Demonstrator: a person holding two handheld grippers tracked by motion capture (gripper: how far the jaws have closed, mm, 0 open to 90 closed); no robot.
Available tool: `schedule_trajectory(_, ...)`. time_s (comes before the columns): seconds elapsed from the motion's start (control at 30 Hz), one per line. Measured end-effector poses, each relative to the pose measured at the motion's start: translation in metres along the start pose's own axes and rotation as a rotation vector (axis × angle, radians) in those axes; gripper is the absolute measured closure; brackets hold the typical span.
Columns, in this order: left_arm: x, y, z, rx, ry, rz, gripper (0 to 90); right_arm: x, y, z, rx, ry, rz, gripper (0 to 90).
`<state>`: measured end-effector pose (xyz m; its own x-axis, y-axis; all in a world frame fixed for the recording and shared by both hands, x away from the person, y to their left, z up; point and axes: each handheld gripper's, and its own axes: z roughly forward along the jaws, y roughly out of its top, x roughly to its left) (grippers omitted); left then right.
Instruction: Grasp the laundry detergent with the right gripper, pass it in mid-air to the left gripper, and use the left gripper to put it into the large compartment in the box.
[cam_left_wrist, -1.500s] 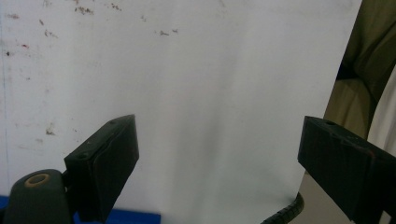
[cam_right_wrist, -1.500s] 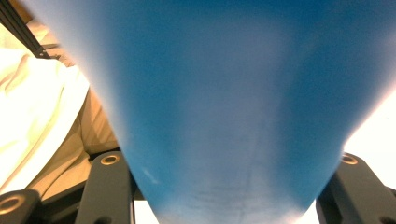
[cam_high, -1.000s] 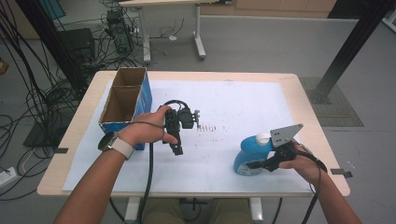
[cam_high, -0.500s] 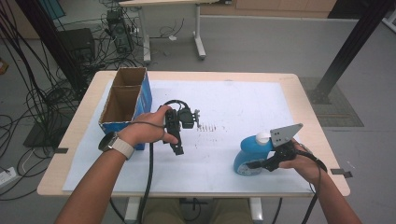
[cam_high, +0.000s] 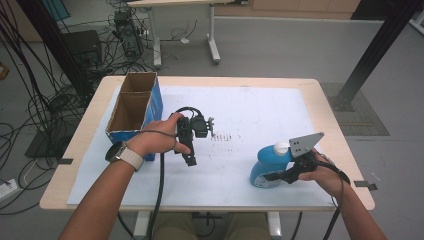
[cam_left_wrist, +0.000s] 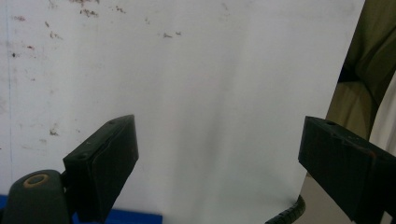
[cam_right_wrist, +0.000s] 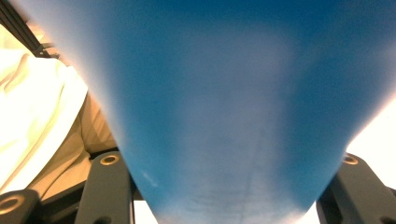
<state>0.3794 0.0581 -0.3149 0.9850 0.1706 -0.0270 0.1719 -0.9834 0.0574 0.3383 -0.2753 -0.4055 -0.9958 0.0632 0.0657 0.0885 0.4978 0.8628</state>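
Right gripper (cam_high: 272, 176) is clamping the blue bottle (cam_high: 267, 162) low on its body, at the near right of the table (cam_high: 325, 115); the bottle is standing upright on the white sheet (cam_high: 260, 115) with its white cap (cam_high: 281, 147) on top, just under the gripper's grey plate. In the right gripper view the bottle's blue wall (cam_right_wrist: 224, 107) is sitting right between the two black jaws, pressed close to the lens, jaws touching it on both sides. Left gripper (cam_high: 189, 159) is hanging over the middle of the sheet, well apart from the bottle, jaws pointing down toward the near edge; in the left gripper view the jaws are spread wide with nothing between them but bare white sheet (cam_left_wrist: 210, 93). Cardboard box (cam_high: 134, 107) is standing open at the far left, beside the left hand (cam_high: 155, 139), far from the bottle
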Motion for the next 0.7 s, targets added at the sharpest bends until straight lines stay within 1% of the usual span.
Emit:
schedule_trajectory(0.2, -0.0003, -0.0003, -0.0005, -0.013, -0.001, -0.005, 12.3, 0.0, 0.0002, 0.0, 0.003, 0.0, -0.003, 42.8)
schedule_trajectory(0.53, -0.0005, 0.0009, -0.0007, -0.012, 0.008, -0.006, 12.3, -0.0006, -0.0006, -0.0001, -0.004, 0.003, 0.003, 42.8)
schedule_trajectory(0.7, -0.0009, 0.0012, -0.0008, -0.015, 0.006, -0.006, 12.3, 0.0002, -0.0006, 0.0, -0.005, 0.0, -0.004, 42.9)
